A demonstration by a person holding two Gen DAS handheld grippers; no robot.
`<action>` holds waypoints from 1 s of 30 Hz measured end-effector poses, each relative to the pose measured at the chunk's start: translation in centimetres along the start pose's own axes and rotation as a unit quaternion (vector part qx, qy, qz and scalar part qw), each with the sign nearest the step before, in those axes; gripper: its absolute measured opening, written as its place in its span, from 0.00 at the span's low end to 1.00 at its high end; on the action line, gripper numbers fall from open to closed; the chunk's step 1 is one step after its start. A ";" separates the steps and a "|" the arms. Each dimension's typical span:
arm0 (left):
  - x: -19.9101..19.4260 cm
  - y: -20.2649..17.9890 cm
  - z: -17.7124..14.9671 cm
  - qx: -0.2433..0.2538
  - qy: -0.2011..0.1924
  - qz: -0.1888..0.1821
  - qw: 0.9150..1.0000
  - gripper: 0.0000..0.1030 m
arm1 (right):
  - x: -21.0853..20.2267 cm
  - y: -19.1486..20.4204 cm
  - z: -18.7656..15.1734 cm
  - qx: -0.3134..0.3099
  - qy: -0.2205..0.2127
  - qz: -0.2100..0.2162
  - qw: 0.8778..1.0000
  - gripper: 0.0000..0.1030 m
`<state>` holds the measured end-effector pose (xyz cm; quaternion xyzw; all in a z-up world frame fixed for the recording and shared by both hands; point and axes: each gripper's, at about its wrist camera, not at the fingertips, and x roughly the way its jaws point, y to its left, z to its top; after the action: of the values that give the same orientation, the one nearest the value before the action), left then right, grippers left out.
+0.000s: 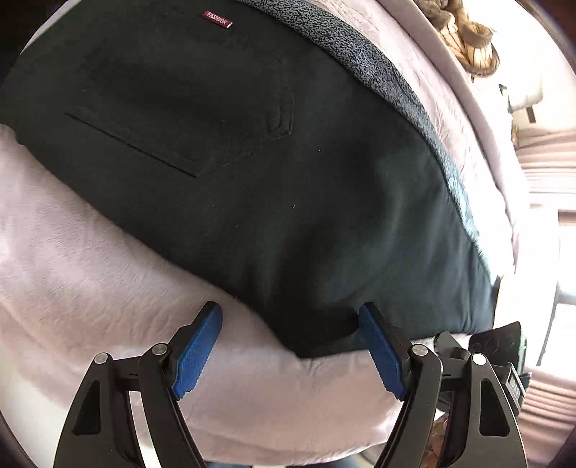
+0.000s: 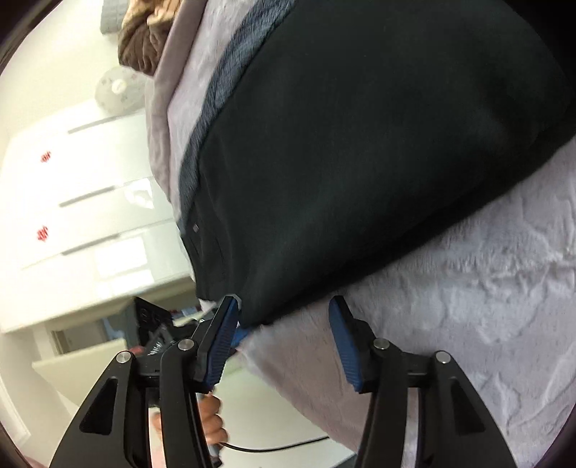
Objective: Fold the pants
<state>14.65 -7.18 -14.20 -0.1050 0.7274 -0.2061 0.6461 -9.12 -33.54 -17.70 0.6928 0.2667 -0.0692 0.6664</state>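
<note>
Left wrist view: left gripper (image 1: pixel 291 314) jaws wide, holding nothing, right pad at corner of the pants (image 1: pixel 252 162)
Pants: dark, folded, flat on pale fuzzy blanket (image 1: pixel 90 273); back pocket up, red label (image 1: pixel 217 19) at far edge
Right wrist view: right gripper (image 2: pixel 284 309) jaws wide, straddling pants' near corner (image 2: pixel 360 144), nothing clamped
Background: white drawers (image 2: pixel 90 187) past the blanket (image 2: pixel 468 306)
</note>
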 end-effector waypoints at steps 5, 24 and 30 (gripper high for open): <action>1.1 -0.7 -0.4 0.001 -0.003 0.001 1.000 0.72 | 0.2 -1.4 0.9 0.049 -0.020 0.012 0.999 0.41; -2.4 -3.6 -5.6 0.089 -0.062 0.067 0.992 0.59 | -0.7 2.1 0.0 -0.052 0.023 -0.105 0.993 0.27; -3.5 -6.8 -5.0 0.150 -0.101 0.125 0.976 0.59 | -2.9 8.2 -0.8 -0.202 -0.010 -0.176 0.963 0.27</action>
<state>9.51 -11.01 -7.70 0.0649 0.6267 -0.2189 0.7450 -8.00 -33.31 -9.01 0.4851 0.3860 -0.1373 0.7726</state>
